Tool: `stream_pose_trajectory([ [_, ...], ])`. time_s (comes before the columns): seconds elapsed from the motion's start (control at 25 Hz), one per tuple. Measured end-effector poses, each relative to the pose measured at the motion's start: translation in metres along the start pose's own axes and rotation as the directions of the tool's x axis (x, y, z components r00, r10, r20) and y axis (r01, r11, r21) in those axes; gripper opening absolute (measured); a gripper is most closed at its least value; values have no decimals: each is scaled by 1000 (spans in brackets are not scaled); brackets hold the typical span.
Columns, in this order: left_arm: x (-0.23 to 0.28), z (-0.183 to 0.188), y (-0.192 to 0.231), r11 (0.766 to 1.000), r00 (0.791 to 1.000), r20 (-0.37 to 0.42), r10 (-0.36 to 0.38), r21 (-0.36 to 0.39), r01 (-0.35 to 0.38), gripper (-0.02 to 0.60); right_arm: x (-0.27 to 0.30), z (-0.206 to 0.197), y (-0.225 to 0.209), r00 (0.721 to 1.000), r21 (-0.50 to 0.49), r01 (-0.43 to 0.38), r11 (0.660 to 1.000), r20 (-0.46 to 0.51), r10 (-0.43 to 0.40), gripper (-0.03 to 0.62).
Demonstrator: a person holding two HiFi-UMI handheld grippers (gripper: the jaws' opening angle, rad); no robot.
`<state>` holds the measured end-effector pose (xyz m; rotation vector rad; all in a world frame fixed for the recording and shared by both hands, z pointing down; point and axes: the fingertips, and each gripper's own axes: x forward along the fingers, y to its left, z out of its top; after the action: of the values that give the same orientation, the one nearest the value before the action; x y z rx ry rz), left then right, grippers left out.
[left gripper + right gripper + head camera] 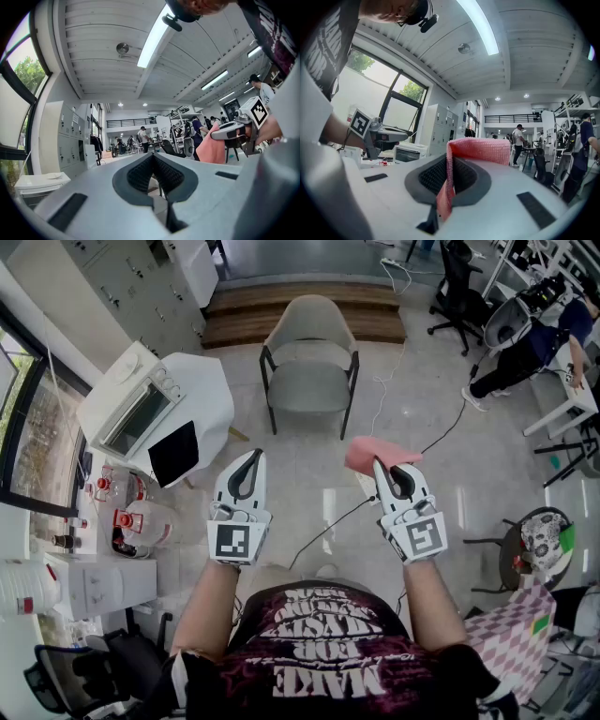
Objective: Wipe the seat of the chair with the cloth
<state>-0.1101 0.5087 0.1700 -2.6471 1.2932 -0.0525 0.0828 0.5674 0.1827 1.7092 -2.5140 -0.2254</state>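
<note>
Right gripper (382,465) nearest, my jaws clamped on pink cloth (373,453), only thin fold pinched, rest bunched above tips. Left gripper (253,457) jaws together, nothing in them. Chair (310,352) well ahead, seat (309,392) bare.

Risks: fold may slip out once wipe drags on seat; black cable (333,524) lies across my path — snag likely.

Floor (309,474) glossy pale tile. White table (202,390) with oven (131,409) at left — people working at right.
</note>
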Motion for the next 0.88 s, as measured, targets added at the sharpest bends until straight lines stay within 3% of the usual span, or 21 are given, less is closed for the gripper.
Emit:
stream_pose_trajectory([
  [0.36, -15, -3, -10, 999, 999, -22, 48, 0, -48, 5, -20, -5, -6, 1000, 40, -19, 999, 14, 18, 8],
  [0.68, -20, -13, 15, 997, 995, -55, 79, -12, -80, 5, -9, -16, -9, 1000, 69, -8, 998, 12, 8, 8],
  [0.88, 3, -27, 33, 998, 997, -48, 56, -27, -58, 5, 19, -24, -13, 1000, 77, 0, 997, 2, 0, 8],
])
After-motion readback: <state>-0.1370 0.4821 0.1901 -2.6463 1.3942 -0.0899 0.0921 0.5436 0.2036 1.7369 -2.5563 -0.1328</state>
